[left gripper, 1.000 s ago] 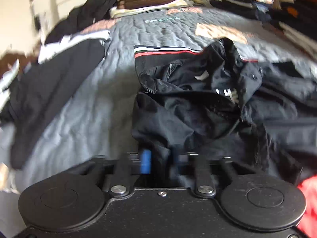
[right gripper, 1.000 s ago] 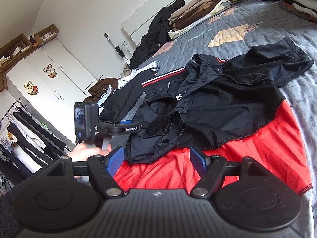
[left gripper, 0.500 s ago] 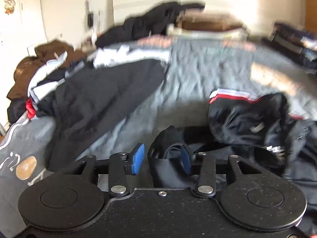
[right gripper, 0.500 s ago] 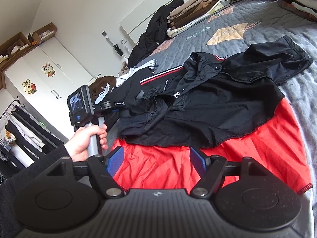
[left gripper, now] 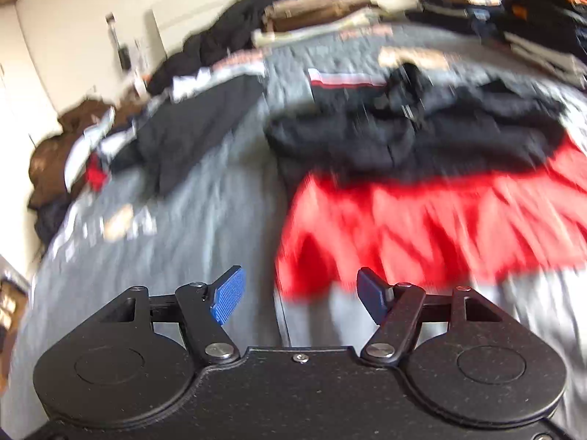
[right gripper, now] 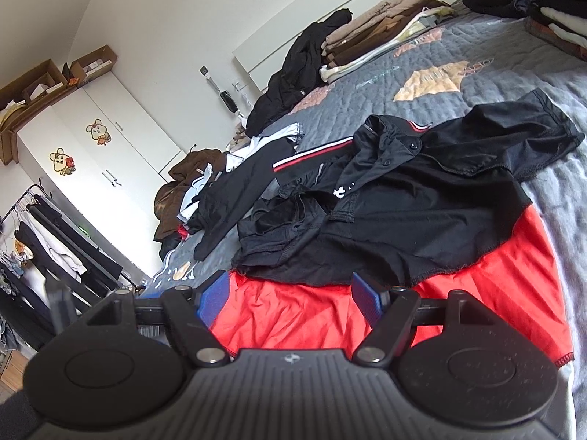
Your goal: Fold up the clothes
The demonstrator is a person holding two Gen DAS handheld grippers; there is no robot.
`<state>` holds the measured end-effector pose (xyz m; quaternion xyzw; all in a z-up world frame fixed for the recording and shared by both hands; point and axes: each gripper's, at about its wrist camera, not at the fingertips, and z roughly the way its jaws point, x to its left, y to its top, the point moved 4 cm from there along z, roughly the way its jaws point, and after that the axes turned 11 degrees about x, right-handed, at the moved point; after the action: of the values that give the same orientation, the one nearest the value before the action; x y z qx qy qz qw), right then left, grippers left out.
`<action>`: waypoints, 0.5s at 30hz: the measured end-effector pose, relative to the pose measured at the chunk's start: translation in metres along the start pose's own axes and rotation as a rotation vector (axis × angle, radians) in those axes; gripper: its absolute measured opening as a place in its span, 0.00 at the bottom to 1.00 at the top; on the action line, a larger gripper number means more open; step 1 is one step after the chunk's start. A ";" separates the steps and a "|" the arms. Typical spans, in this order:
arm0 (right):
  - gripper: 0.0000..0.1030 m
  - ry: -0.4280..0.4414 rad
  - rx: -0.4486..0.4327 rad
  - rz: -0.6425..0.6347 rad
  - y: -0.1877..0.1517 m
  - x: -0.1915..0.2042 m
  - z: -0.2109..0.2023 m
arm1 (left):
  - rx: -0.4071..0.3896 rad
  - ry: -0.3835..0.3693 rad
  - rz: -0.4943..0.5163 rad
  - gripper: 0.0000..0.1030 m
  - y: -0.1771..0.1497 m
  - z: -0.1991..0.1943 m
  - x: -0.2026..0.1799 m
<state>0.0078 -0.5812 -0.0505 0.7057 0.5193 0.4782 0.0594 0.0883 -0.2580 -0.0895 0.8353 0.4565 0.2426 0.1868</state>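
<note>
Because both tools are empty, with the left gripper (left gripper: 299,295) and the right gripper (right gripper: 290,299) spread wide, nothing restrains the crumpled black polo shirt (right gripper: 414,212) at frame centre. It overlaps the red garment (right gripper: 458,304) below; a low bite at that boundary risks seizing both layers together.

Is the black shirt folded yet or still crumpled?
Still crumpled: the black shirt lies bunched and twisted on the red garment, one sleeve splayed out.
</note>
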 end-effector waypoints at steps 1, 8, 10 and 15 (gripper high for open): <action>0.70 -0.001 0.000 -0.005 0.000 0.002 -0.001 | 0.014 -0.004 -0.008 0.65 -0.012 -0.002 -0.002; 0.70 -0.013 0.018 -0.044 -0.003 0.019 -0.003 | -0.038 -0.097 -0.141 0.65 -0.075 -0.026 -0.014; 0.70 -0.033 0.048 -0.055 -0.010 0.022 0.004 | -0.074 -0.112 -0.169 0.65 -0.089 -0.034 -0.022; 0.70 -0.071 0.142 -0.088 -0.043 0.024 0.022 | -0.002 -0.129 -0.128 0.65 -0.126 -0.027 -0.060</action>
<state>-0.0048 -0.5337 -0.0726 0.7014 0.5799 0.4116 0.0484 -0.0395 -0.2418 -0.1489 0.8181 0.4957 0.1767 0.2318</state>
